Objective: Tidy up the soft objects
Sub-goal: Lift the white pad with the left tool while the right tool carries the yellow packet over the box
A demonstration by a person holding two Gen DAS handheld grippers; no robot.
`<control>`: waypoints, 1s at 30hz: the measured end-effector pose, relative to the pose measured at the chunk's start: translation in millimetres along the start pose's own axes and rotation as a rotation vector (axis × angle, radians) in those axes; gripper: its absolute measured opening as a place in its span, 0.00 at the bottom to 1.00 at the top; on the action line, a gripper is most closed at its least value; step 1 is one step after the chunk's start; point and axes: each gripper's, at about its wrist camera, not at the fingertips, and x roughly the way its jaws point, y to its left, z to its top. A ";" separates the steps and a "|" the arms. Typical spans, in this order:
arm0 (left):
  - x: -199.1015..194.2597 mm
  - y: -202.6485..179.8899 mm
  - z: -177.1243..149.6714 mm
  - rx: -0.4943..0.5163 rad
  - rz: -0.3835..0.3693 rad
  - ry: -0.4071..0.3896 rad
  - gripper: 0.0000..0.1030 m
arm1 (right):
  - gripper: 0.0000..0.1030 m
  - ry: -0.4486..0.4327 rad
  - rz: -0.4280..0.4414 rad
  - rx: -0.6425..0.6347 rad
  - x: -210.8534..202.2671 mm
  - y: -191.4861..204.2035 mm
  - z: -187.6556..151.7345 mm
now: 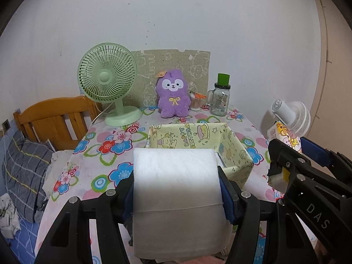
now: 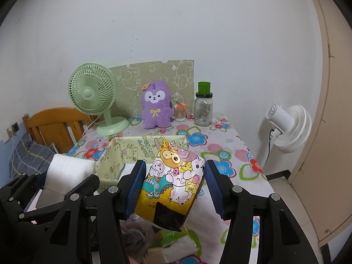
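The paper roll [image 1: 176,189] looks light and squashy, best pinched across its flat ends, as the left gripper [image 1: 178,195] does, clamped on it just short of the yellow box [image 1: 237,151]. The right gripper [image 2: 173,184], tilted slightly down, grips a crinkly cartoon pack [image 2: 173,176] by its sides above the table [image 2: 231,145].
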 end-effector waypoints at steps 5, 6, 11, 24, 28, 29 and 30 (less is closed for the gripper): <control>9.3 2.2 8.2 -0.002 0.004 0.001 0.63 | 0.56 -0.001 0.006 -0.009 10.5 2.6 8.7; 11.1 2.4 10.2 -0.002 0.006 0.001 0.63 | 0.56 -0.003 0.008 -0.010 13.5 2.9 10.8; 21.2 4.8 18.3 -0.004 0.015 0.001 0.63 | 0.56 -0.001 0.015 -0.008 27.8 3.1 17.9; 54.6 8.5 34.6 -0.007 0.018 0.021 0.63 | 0.56 0.018 0.007 -0.008 65.7 3.2 31.5; 65.2 9.1 39.0 -0.009 0.016 0.031 0.63 | 0.56 0.026 0.006 -0.011 76.5 4.8 34.5; 68.0 9.7 40.2 -0.008 0.016 0.035 0.63 | 0.56 0.027 0.007 -0.011 79.0 5.3 35.3; 71.2 10.3 41.5 -0.009 0.017 0.038 0.63 | 0.56 0.028 0.007 -0.010 81.5 5.7 36.1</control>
